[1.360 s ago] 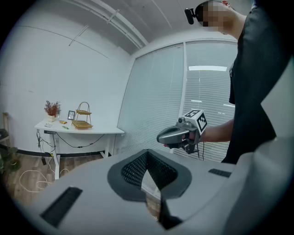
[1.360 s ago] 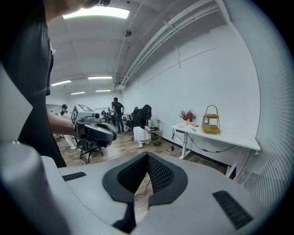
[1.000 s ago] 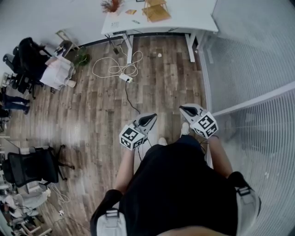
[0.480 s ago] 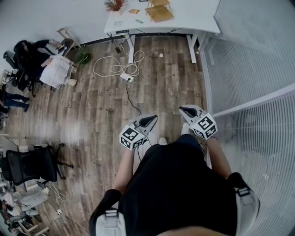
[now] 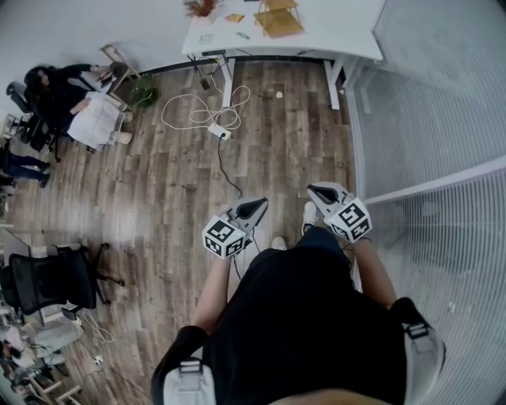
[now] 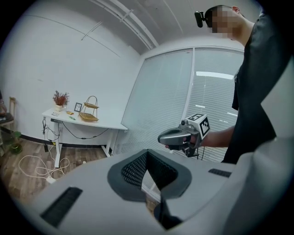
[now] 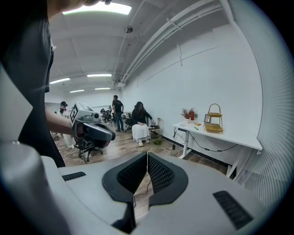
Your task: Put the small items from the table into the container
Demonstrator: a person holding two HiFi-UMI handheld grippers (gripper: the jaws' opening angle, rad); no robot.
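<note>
So the container here is the gold two-tier wire basket (image 5: 277,17), way up at 12 o'clock in the head view, sitting on the white table (image 5: 332,32) by the wall. It's too small in every view to say what, if anything, is in its tiers. The small items (image 5: 232,18) lie on the tabletop at 9 o'clock from the basket: a yellowish bit and a thin green thing, with a dried-flower bunch (image 5: 202,8) just past them. Both grippers are well apart from the table, held out over the wood floor (image 5: 158,182) in front of the person's dark top. The left gripper (image 5: 262,201) is pretty much dead centre of the head view, the right gripper (image 5: 311,188) is at 3 o'clock from it, and their noses angle toward each other. In each gripper's own view the ribbed black pads (image 6: 132,173) meet at the tips, so both are clenched tight, with nothing between them and touching nothing. Also around: a white cable (image 5: 202,111) looped on the floor at 11 o'clock, an office chair (image 5: 47,281) at 8 o'clock, and a seated person (image 5: 71,103) at 10 o'clock.
</note>
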